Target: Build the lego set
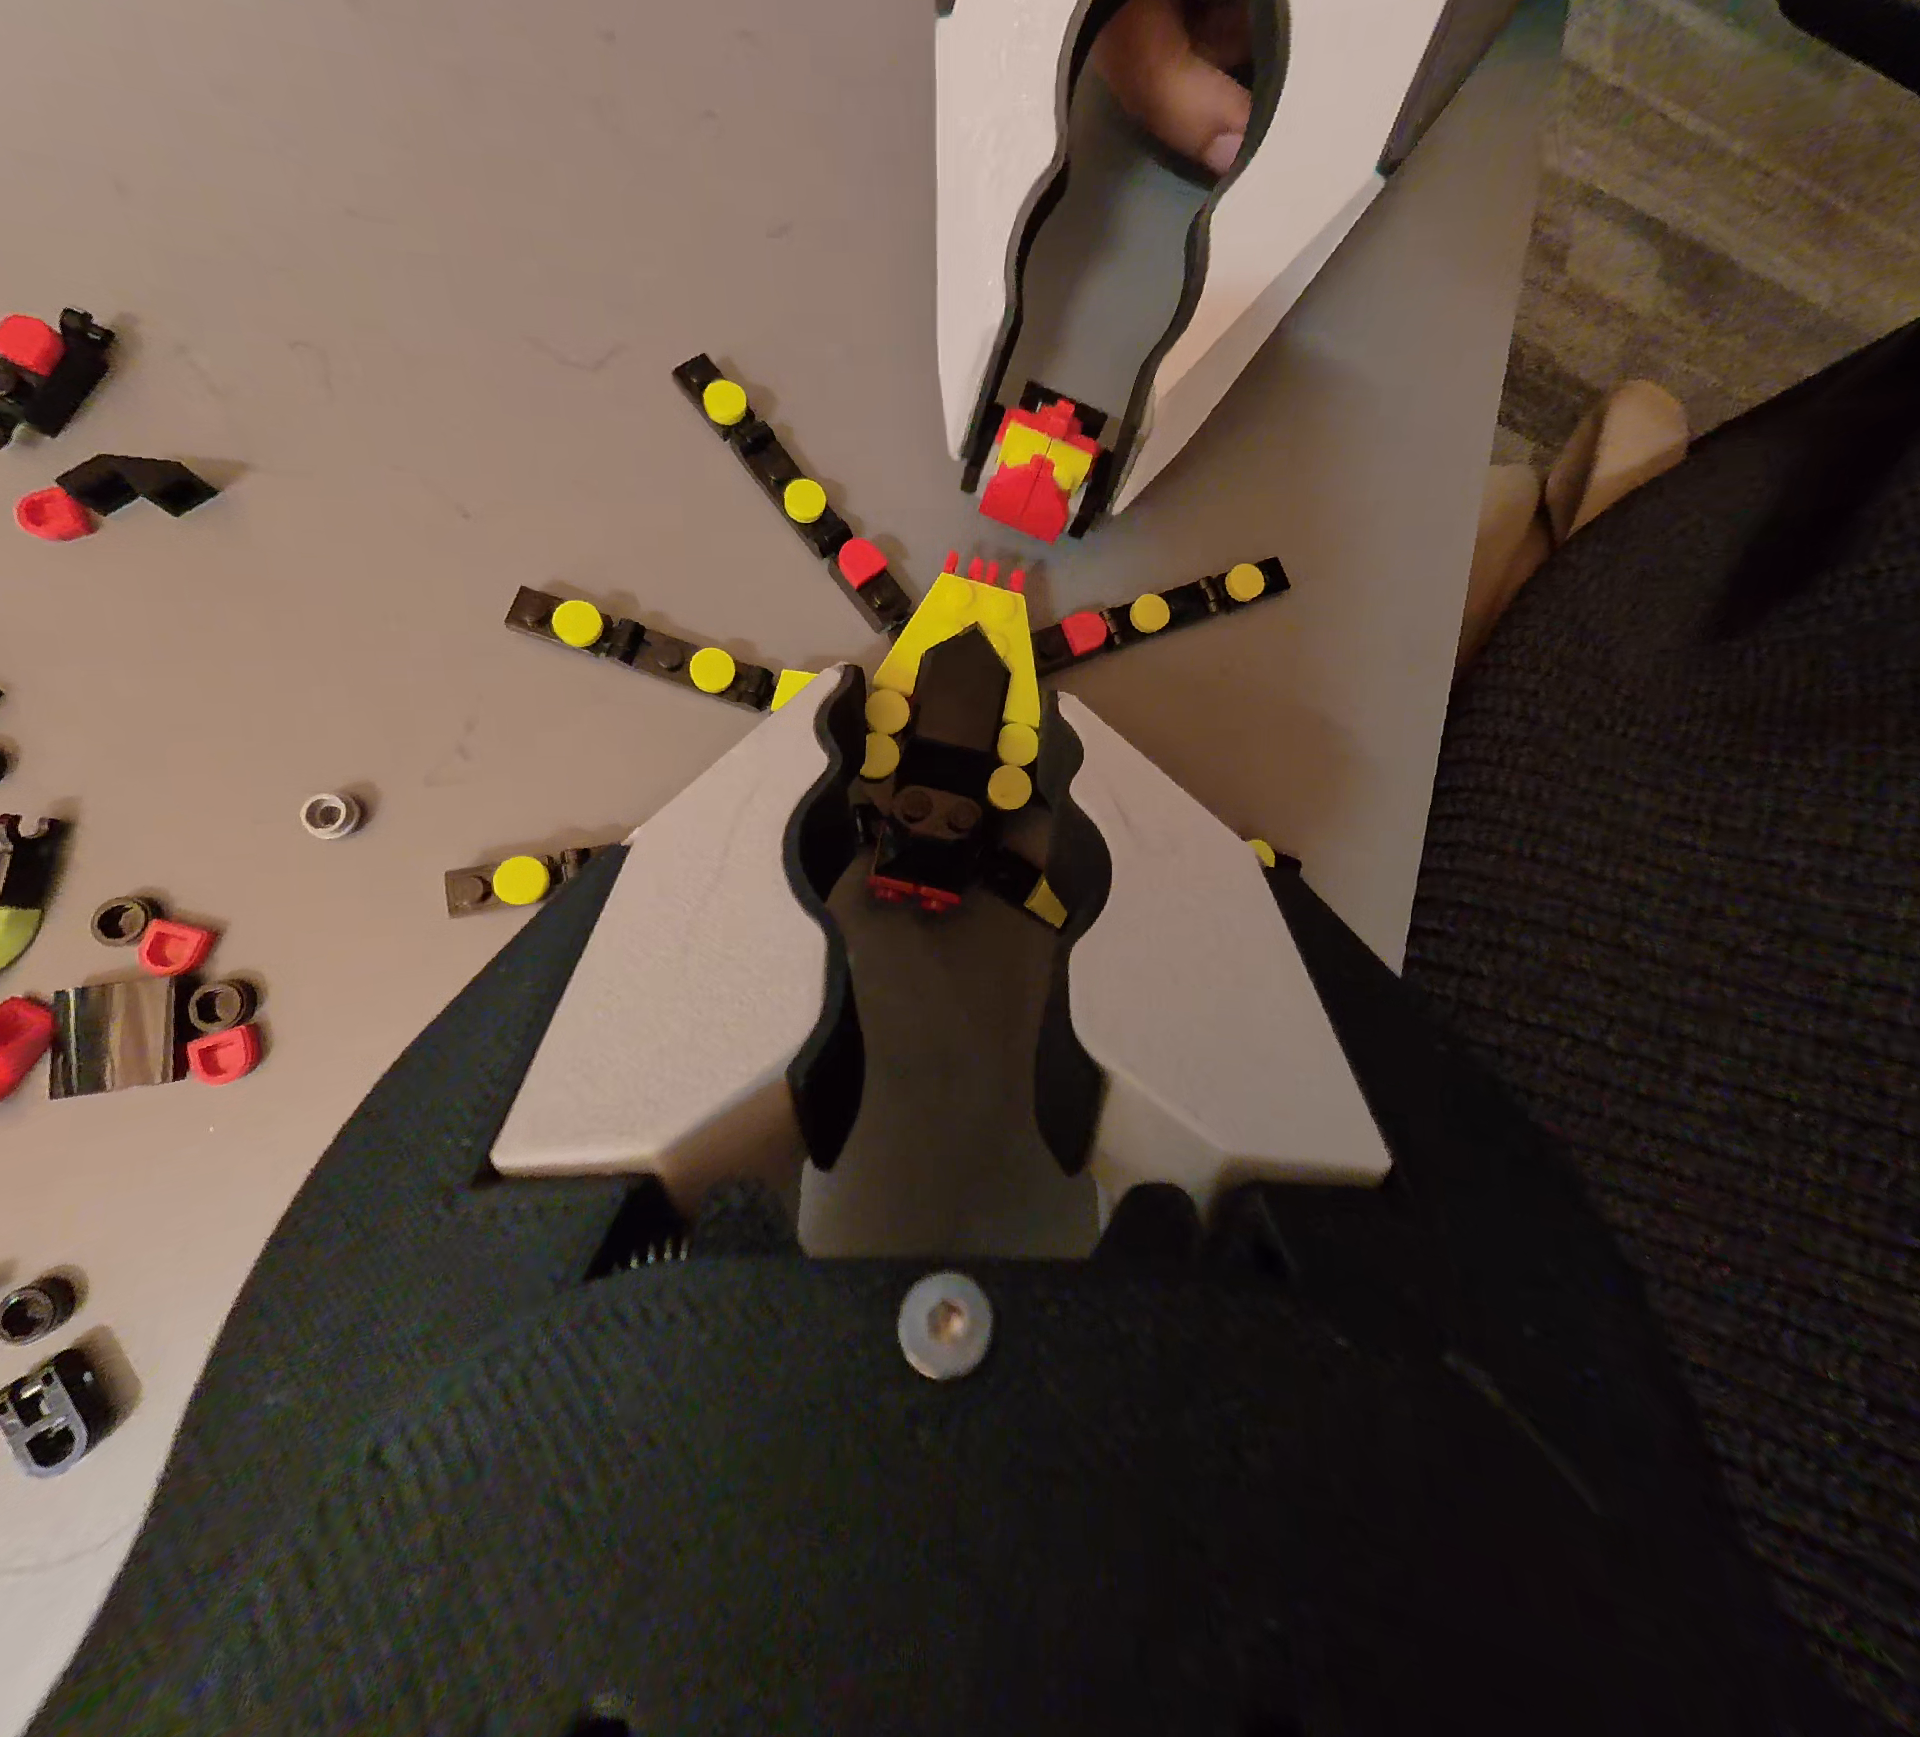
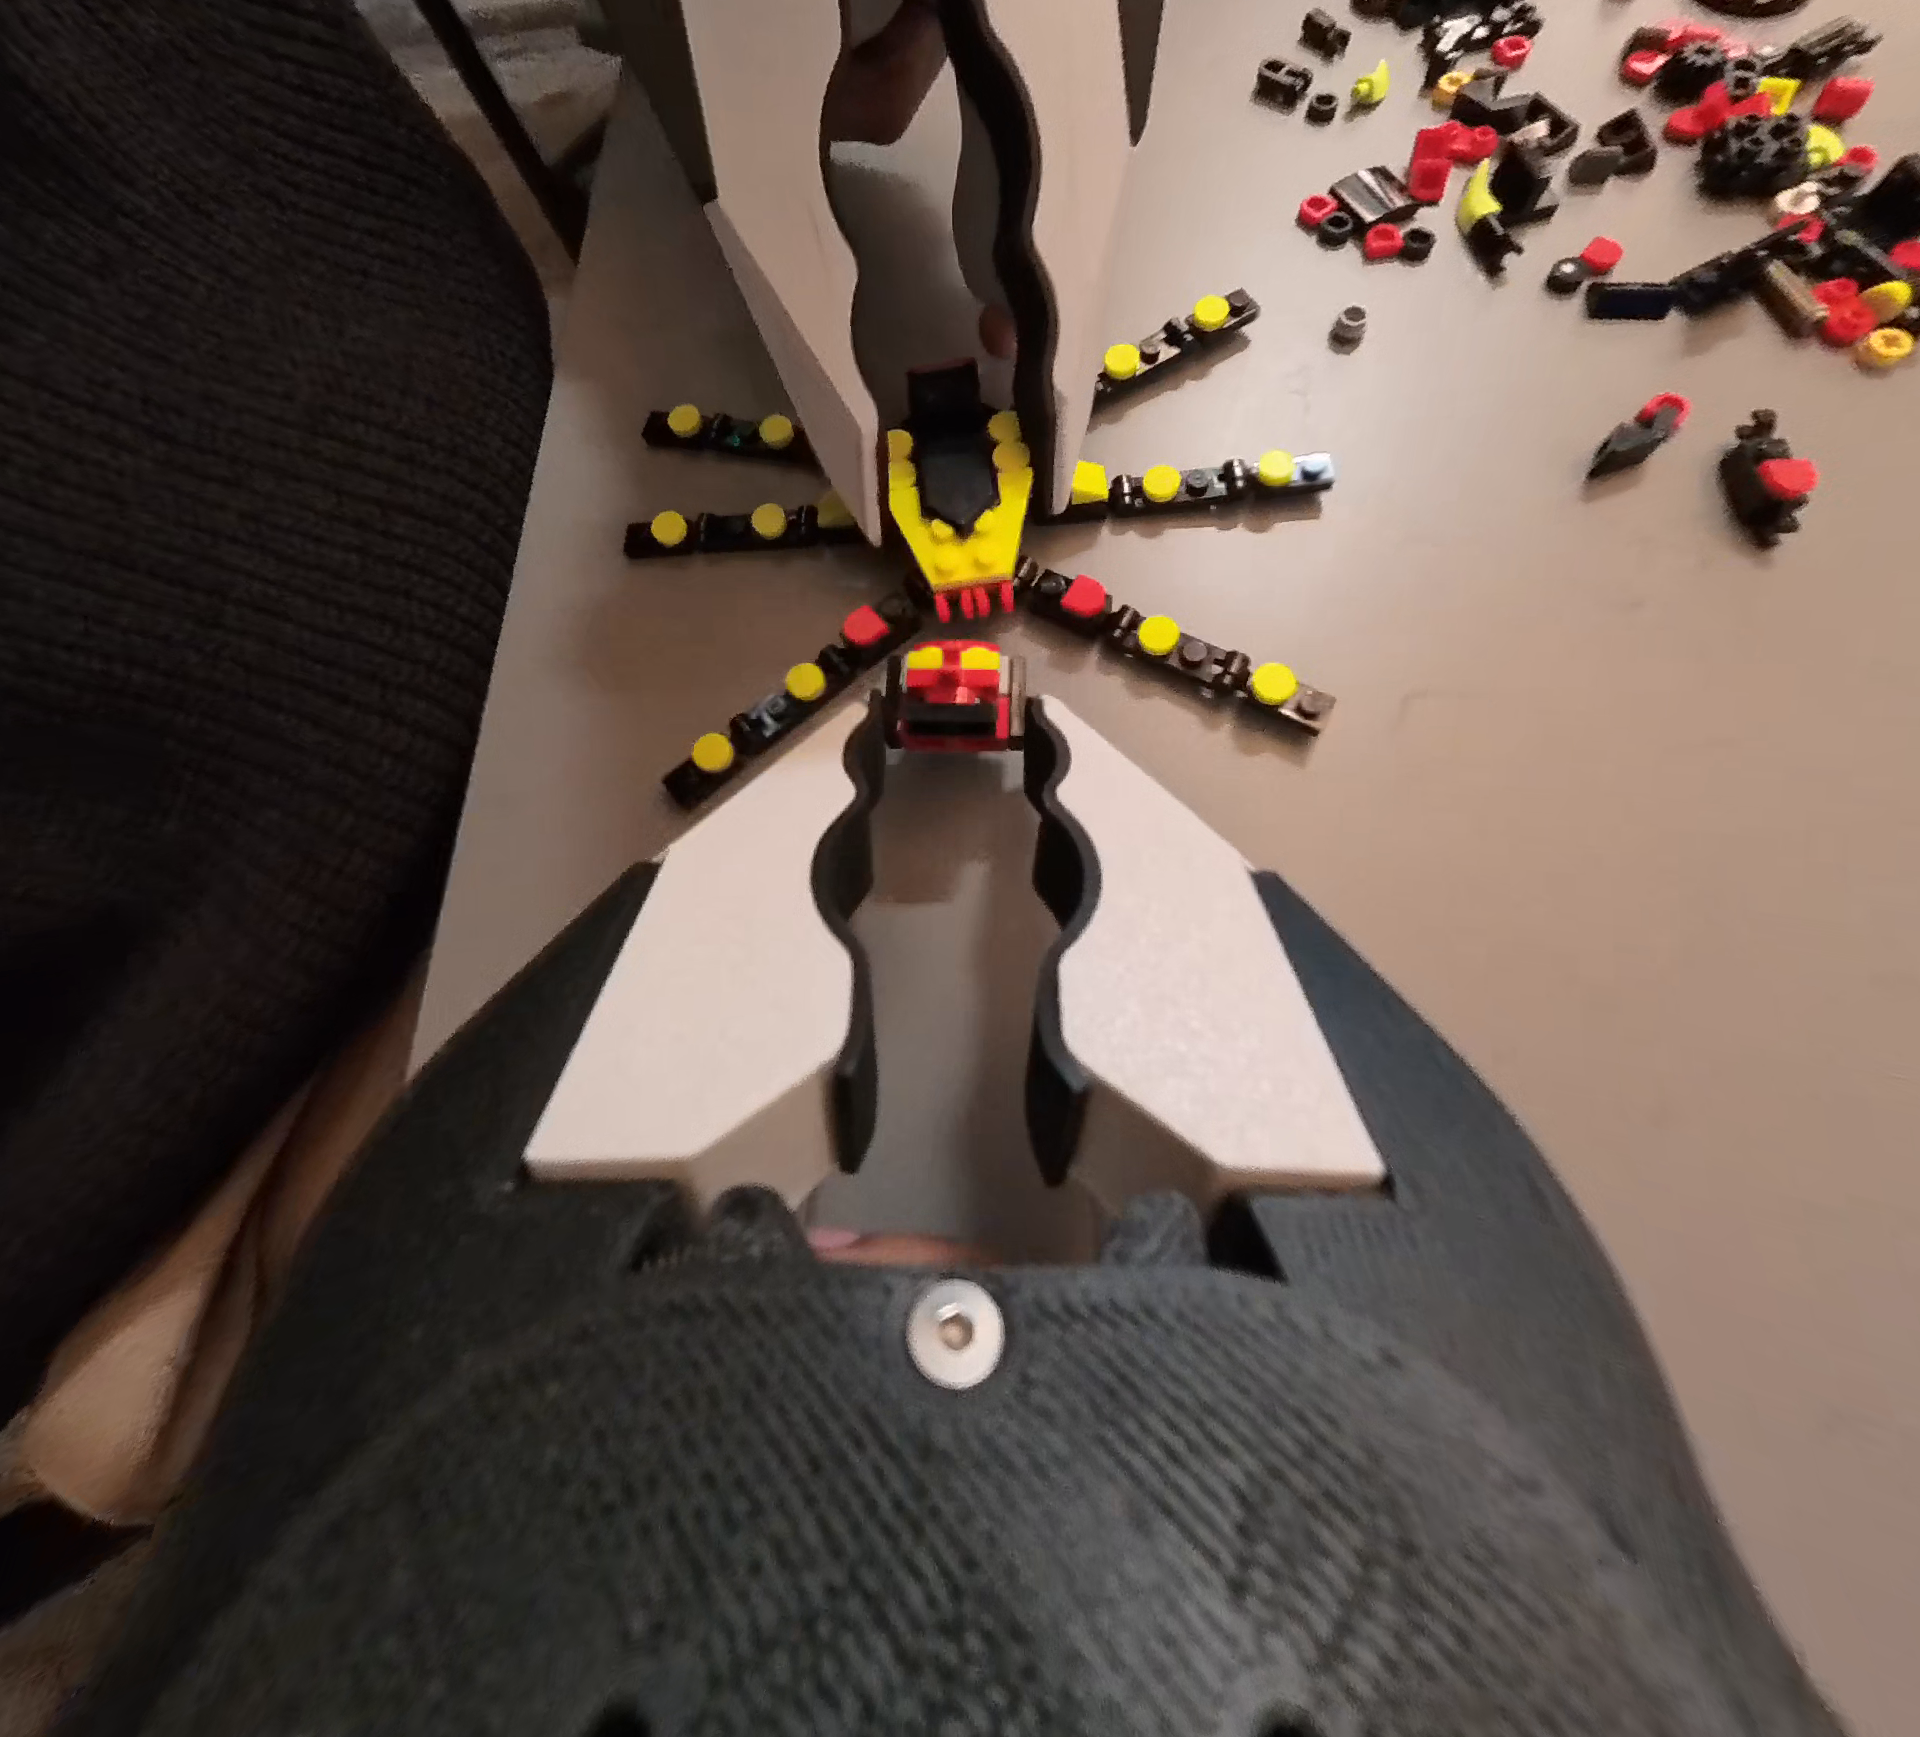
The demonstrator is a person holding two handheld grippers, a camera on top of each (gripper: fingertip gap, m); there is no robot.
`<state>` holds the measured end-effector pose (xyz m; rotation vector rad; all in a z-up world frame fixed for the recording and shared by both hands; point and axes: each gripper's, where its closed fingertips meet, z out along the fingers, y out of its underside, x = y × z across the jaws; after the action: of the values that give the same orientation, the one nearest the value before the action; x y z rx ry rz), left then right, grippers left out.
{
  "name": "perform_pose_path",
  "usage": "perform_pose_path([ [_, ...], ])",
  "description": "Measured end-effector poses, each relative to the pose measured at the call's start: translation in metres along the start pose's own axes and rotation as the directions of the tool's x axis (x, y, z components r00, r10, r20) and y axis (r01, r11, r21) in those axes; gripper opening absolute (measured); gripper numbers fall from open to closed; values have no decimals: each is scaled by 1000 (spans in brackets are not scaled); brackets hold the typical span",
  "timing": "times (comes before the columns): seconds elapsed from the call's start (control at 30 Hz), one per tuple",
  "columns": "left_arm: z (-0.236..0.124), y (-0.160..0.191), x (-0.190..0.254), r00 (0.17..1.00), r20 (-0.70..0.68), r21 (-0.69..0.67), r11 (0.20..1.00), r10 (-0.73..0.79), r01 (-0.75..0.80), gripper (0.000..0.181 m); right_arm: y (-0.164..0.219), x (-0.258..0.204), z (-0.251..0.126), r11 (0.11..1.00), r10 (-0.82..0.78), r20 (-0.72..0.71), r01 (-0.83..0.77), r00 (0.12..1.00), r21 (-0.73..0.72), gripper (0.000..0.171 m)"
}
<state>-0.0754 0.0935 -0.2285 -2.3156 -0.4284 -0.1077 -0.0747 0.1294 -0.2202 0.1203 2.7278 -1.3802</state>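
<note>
A black and yellow lego spider body [image 1: 951,700] lies on the grey table with black legs [image 1: 644,648] dotted yellow and red spread around it. My left gripper [image 1: 951,700] is shut on the body's sides; it also shows in the right wrist view [image 2: 961,482]. My right gripper [image 2: 951,716] is shut on a small red and yellow head piece [image 2: 951,695], held just in front of the body's red prongs [image 2: 971,601]. In the left wrist view the right gripper [image 1: 1039,482] comes in from above with the head piece [image 1: 1034,477].
A heap of loose black, red and yellow lego parts [image 2: 1662,160] lies at the right in the right wrist view; some lie at the left [image 1: 125,1012] in the left wrist view. The table edge [image 1: 1475,544] and a person's dark clothing [image 1: 1683,856] are close to the spider. Across from one pair of fingers to the other is roughly 5 cm.
</note>
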Motion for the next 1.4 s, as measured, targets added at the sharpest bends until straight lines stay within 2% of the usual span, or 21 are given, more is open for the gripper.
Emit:
perform_pose_path([
  [0.23,-11,-11,-4,999,31,44,999,-10,9,56,-29,-4,-20,976,71,-11,-67,997,209,25],
  [0.37,-30,-36,7,992,-66,174,978,-108,118,60,-62,-10,-38,930,80,2,-75,997,360,25],
  [0.43,-38,-50,20,966,-188,243,945,-177,220,60,-78,-17,-46,903,41,3,-38,999,428,25],
  [0.57,-58,-79,53,762,-567,256,812,-314,525,61,-96,-26,-55,869,-51,-87,87,995,487,25],
  [0.67,-62,-84,61,679,-656,233,767,-330,598,58,-102,-34,-57,855,-89,-128,142,988,499,25],
  [0.77,-72,-91,72,574,-753,199,720,-322,665,45,-101,-39,-53,868,-95,-135,148,986,474,25],
  [0.87,-69,-90,70,546,-764,184,695,-344,695,20,-99,-41,-51,878,-73,-122,122,990,463,25],
  [0.97,-64,-87,67,534,-762,163,688,-367,707,20,-94,-39,-49,894,-71,-141,126,987,431,25],
  [1.3,-46,-76,51,618,-650,185,697,-442,693,17,-75,-23,-36,940,-124,-281,204,952,275,25],
  [1.4,-43,-74,48,607,-648,170,690,-459,704,17,-75,-22,-37,934,-137,-313,228,940,276,25],
])
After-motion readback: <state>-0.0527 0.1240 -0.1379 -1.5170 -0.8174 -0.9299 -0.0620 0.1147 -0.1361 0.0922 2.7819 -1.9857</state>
